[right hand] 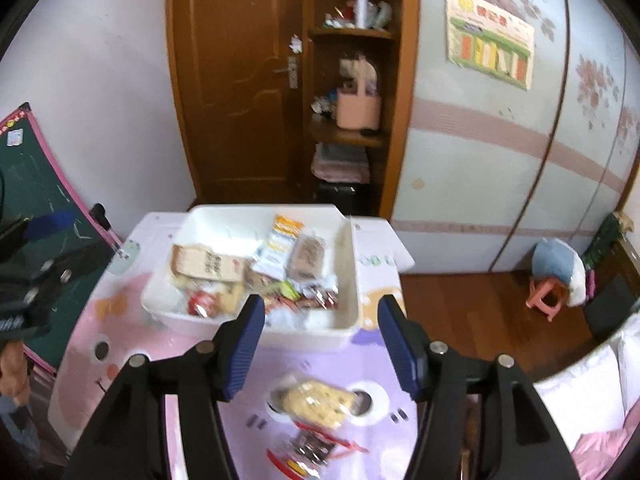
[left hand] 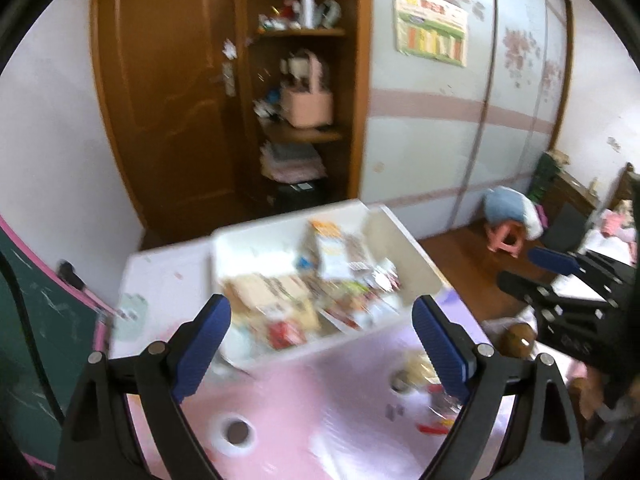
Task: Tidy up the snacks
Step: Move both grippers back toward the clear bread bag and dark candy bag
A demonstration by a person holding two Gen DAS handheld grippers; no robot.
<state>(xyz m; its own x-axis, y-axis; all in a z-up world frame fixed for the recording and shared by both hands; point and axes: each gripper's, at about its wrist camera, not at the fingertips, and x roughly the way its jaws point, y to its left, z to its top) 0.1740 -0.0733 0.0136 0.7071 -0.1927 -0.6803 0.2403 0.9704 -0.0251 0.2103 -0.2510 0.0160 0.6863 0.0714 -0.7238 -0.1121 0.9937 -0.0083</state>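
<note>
Table [right hand: 120,360]: low, covered with a pink and lilac cartoon-print mat, standing before a brown door and open shelves.
White bin [right hand: 352,264]: on the far half of the table, rectangular, open-topped, beyond the tips of both grippers.
Snacks in bin [right hand: 280,264]: heap of packets filling the bin; brown-and-cream carton at left, orange-and-white packet and brown wrapped bar leaning upright toward the back, small red and green wrappers in front.
Biscuit packet [right hand: 316,398]: clear wrap with pale yellow contents, flat on the lilac part of the mat, nearer than the bin, below and between the right gripper's fingers, not touched.
Small wrappers [right hand: 312,450]: red and dark, loose on the mat just nearer than the biscuit packet.
Left gripper [left hand: 320,344]: tilted down toward the table, blue pads spread wide, nothing between them, near edge of the bin in the gap beyond.
Right gripper [right hand: 322,344]: tilted down likewise, pads apart at a narrower gap, nothing clamped, near wall of the bin just past the tips.
Blur: left view smeared, packet details there unreadable.
</note>
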